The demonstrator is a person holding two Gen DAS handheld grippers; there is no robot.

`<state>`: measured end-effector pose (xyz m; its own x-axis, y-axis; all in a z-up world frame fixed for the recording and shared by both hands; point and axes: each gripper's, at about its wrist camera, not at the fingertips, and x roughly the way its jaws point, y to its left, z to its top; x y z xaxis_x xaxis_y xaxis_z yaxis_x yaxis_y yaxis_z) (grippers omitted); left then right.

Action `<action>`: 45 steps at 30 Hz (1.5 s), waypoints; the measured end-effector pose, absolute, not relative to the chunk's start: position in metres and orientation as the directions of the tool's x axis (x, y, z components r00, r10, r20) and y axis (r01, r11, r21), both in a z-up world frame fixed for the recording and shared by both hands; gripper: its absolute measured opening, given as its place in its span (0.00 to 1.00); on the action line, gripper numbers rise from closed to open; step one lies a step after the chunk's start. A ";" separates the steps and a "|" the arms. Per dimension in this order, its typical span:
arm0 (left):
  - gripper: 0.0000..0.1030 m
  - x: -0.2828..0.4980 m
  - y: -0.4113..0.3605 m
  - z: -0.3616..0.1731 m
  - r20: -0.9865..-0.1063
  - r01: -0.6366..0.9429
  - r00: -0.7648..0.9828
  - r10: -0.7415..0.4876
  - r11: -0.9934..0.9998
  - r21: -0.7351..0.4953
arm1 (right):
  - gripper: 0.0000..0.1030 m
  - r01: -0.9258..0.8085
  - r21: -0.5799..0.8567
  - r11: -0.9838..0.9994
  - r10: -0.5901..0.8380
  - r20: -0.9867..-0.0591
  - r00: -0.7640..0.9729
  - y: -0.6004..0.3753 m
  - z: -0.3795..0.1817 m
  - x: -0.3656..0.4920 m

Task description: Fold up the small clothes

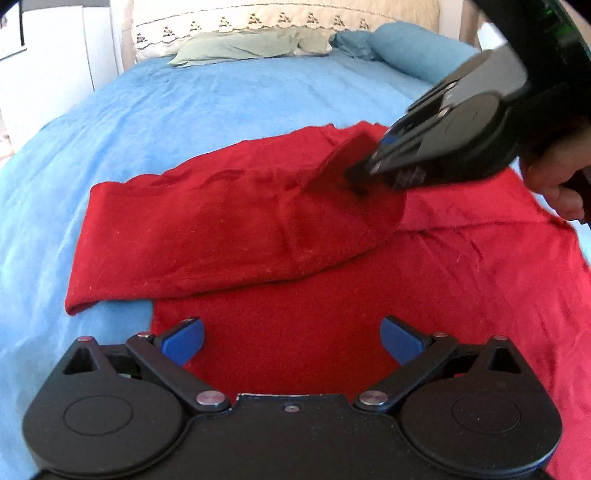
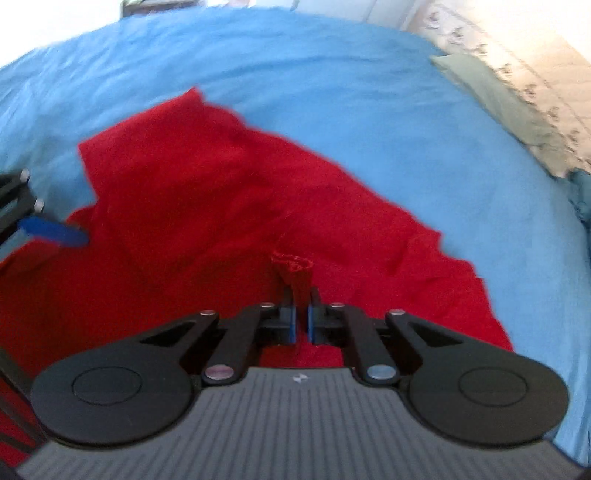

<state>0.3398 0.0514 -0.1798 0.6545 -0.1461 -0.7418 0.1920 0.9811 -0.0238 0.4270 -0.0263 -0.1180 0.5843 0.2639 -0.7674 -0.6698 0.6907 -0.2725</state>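
Observation:
A red garment lies spread on the blue bedcover, its far part folded into a thick band. My left gripper hovers open over the garment's near edge, blue pads wide apart with only flat cloth below. My right gripper comes in from the upper right, held by a hand, and pinches a raised fold. In the right wrist view the red garment fills the middle, and the right gripper is shut on a bunched tuft of it. The left gripper's blue fingertip shows at the left edge.
Pillows lie at the head of the bed: a green one and a blue one, against a patterned cream cover. White furniture stands beside the bed at the left. Blue bedcover surrounds the garment.

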 end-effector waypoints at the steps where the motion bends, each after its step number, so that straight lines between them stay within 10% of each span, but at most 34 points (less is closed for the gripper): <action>1: 1.00 0.338 0.054 -0.179 -0.741 0.185 0.653 -0.155 0.982 -0.042 | 0.20 -0.648 -0.259 0.716 0.267 -0.756 0.597 -0.035 -0.112 0.427; 10: 1.00 0.341 0.064 -0.172 -0.742 0.144 0.642 -0.192 0.981 -0.130 | 0.20 -0.336 -0.090 0.937 0.222 -0.591 0.776 -0.148 -0.052 0.430; 32: 1.00 0.356 0.064 -0.163 -0.754 0.210 0.616 -0.228 0.970 -0.122 | 0.21 0.006 0.107 0.994 0.063 -0.630 0.774 -0.277 -0.133 0.413; 35: 1.00 0.367 0.061 -0.155 -0.735 0.212 0.636 -0.236 0.969 -0.128 | 0.39 0.022 0.104 0.994 0.050 -0.638 0.768 -0.280 -0.147 0.406; 37: 1.00 0.377 0.059 -0.147 -0.719 0.213 0.653 -0.238 0.969 -0.127 | 0.86 0.071 0.053 0.996 -0.021 -0.638 0.769 -0.285 -0.150 0.399; 45: 1.00 0.431 0.050 -0.146 -0.681 0.163 0.712 -0.172 0.984 -0.078 | 1.00 -0.108 -0.096 0.990 0.039 -0.541 0.840 -0.258 -0.147 0.391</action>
